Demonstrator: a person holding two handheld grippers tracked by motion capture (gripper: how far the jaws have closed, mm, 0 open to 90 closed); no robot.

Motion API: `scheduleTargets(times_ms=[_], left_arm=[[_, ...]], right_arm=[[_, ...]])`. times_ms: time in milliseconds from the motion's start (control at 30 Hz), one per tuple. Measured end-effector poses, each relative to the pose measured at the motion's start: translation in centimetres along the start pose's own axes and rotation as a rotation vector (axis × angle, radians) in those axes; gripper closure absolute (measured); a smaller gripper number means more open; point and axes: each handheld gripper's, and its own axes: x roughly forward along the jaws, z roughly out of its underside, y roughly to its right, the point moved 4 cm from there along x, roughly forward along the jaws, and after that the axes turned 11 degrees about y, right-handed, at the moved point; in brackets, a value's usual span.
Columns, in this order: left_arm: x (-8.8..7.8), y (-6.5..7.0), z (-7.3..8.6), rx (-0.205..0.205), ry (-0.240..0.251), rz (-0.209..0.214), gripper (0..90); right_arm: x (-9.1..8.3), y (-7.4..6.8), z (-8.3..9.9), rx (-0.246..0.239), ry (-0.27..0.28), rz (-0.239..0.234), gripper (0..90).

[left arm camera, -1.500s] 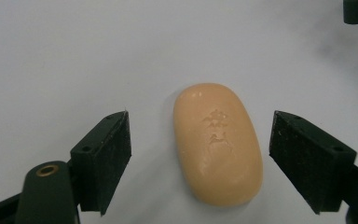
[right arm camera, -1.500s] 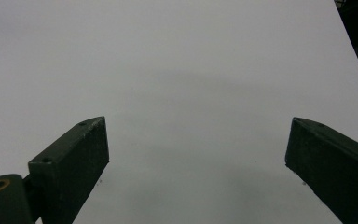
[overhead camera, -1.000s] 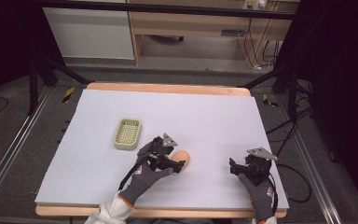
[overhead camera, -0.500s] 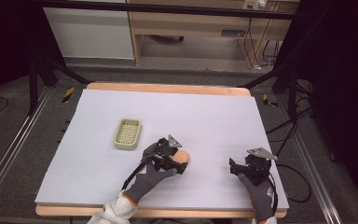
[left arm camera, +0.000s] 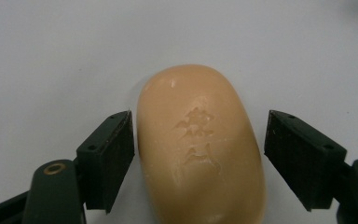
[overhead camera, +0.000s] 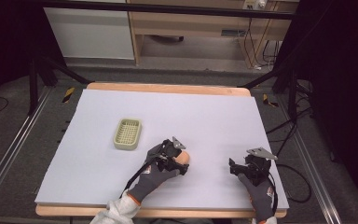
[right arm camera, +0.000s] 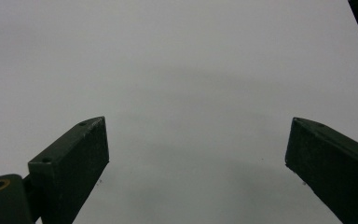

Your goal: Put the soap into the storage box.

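A peach-coloured oval bar of soap [overhead camera: 183, 158] [left arm camera: 200, 144] with an embossed stamp lies flat on the white table top [overhead camera: 205, 116], near the front middle. My left gripper [overhead camera: 177, 161] [left arm camera: 198, 158] is open and straddles the soap. Its left jaw sits almost against the bar and its right jaw stands a small gap away. My right gripper [overhead camera: 240, 169] [right arm camera: 196, 158] rests open near the front right of the table, with only bare white surface between its jaws.
A pale green perforated soap dish [overhead camera: 127, 133] stands left of the soap, a short way toward the back. The wooden table edge [overhead camera: 168, 87] runs along the far side. Cables [overhead camera: 279, 135] and dark frame rails lie beside the table.
My left gripper has slid a little to the right, so its jaws now flank the soap. The right gripper has not moved.
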Motion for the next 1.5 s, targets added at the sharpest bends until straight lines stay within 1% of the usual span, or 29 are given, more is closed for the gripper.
scheduleTargets(times_ms=[167, 233, 367, 467, 700, 867, 1167, 1433, 1500], left_arm=[[0.23, -0.07, 0.08, -0.003, -0.009, -0.004, 26.3], [0.39, -0.04, 0.11, -0.015, -0.008, -0.003, 26.5], [0.53, -0.03, 0.15, -0.014, -0.014, -0.009, 26.9], [0.72, -0.15, 0.20, -0.022, -0.024, -0.003, 26.9], [0.85, -0.10, 0.14, -0.023, -0.027, -0.007, 26.9], [0.91, 0.07, 0.13, -0.009, -0.038, -0.023, 27.6], [0.87, 0.12, 0.11, -0.012, -0.036, -0.039, 29.4], [0.61, 0.15, 0.08, -0.014, -0.033, -0.026, 30.1], [0.52, 0.20, 0.03, -0.016, -0.026, -0.026, 30.3]], right_arm=[[0.03, 0.03, 0.01, -0.001, 0.000, 0.001, 6.3], [0.03, 0.03, 0.01, -0.001, 0.000, 0.001, 6.4], [0.05, -0.02, 0.02, 0.002, -0.004, 0.001, 6.3], [0.05, -0.03, 0.03, 0.002, -0.004, 0.001, 6.4], [0.06, -0.03, 0.03, -0.003, -0.005, -0.003, 6.4], [0.08, -0.06, 0.04, -0.003, -0.006, -0.002, 6.3], [0.09, -0.06, 0.05, 0.000, -0.009, -0.004, 6.3], [0.08, -0.02, 0.04, 0.001, -0.007, -0.003, 6.3], [0.08, -0.02, 0.04, 0.001, -0.007, -0.003, 6.3]])
